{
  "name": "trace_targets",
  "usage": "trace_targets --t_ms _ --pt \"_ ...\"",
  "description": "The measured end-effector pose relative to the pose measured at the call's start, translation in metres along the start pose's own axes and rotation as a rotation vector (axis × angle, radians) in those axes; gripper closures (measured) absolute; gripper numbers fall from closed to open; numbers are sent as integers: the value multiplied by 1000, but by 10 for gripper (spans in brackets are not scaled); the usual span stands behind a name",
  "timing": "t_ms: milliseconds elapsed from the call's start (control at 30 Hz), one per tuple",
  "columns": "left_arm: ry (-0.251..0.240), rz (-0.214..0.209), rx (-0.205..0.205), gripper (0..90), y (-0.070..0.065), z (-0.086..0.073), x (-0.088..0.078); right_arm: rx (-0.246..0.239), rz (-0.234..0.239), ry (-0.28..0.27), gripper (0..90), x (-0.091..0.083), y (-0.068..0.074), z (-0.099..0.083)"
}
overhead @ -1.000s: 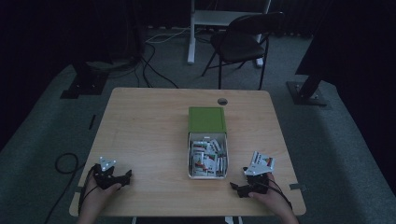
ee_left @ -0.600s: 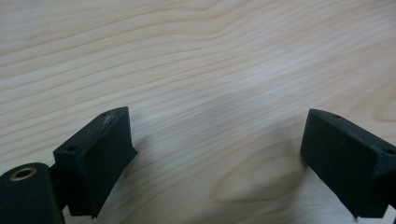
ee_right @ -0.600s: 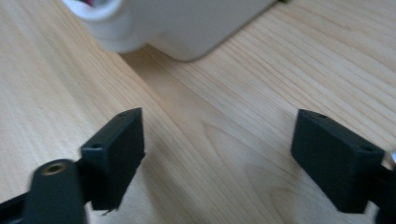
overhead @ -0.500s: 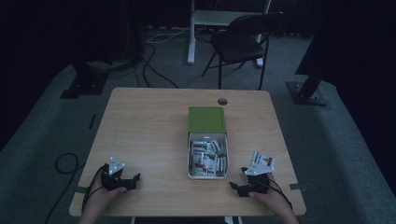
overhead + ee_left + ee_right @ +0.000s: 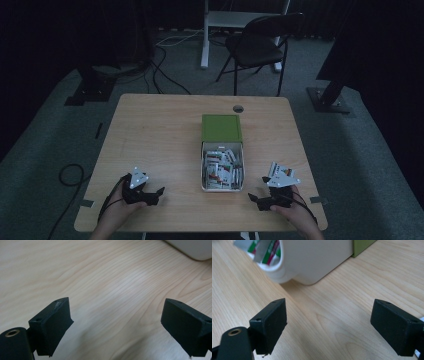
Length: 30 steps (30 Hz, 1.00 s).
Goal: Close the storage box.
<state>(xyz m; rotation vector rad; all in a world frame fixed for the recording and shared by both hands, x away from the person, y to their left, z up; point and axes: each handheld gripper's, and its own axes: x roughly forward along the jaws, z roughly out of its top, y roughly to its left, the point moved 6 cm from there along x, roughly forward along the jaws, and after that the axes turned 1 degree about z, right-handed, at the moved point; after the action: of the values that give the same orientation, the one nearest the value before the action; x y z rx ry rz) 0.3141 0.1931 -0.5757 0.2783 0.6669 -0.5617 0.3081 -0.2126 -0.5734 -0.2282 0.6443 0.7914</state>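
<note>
White box [image 5: 222, 167] of sachets [image 5: 220, 168] low and right of centre in the high view, on the pale bench [image 5: 165, 135]; long axis up and down the frame, open top facing upward, green lid [image 5: 221, 128] touching its far end; left gripper [image 5: 156, 193] at lower left, jaws wide apart, gripping nothing, aimed rightward toward the box; right gripper [image 5: 254, 199] at lower right, jaws likewise spread and empty, aimed leftward, box corner [image 5: 312, 262] near ahead at upper centre of the right gripper view.
</note>
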Motion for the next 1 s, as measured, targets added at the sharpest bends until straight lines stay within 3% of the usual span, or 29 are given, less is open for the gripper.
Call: trace_targets --t_ms 167,200,333,533,633,800,933,1000 --pt "-11 -41 41 100 -16 10 5 29 4 -31 134 -4 -1 5" --pt "-30 -69 58 100 -26 17 6 27 7 -36 134 -4 -1 6" --pt "-63 -98 91 100 -40 30 6 44 24 -67 134 -9 3 13" --pt "-108 -150 108 100 -57 45 7 28 47 -110 134 -14 4 25" --pt "-107 -193 117 100 -64 48 10 47 60 -121 134 -15 6 30" --pt "-126 -215 144 100 -74 57 14 27 58 -123 134 -12 8 35" --pt "-151 -214 139 100 -78 66 16 39 70 -129 134 -9 10 37" --pt "-165 -209 133 100 -78 70 17 23 62 -128 134 -9 10 38"
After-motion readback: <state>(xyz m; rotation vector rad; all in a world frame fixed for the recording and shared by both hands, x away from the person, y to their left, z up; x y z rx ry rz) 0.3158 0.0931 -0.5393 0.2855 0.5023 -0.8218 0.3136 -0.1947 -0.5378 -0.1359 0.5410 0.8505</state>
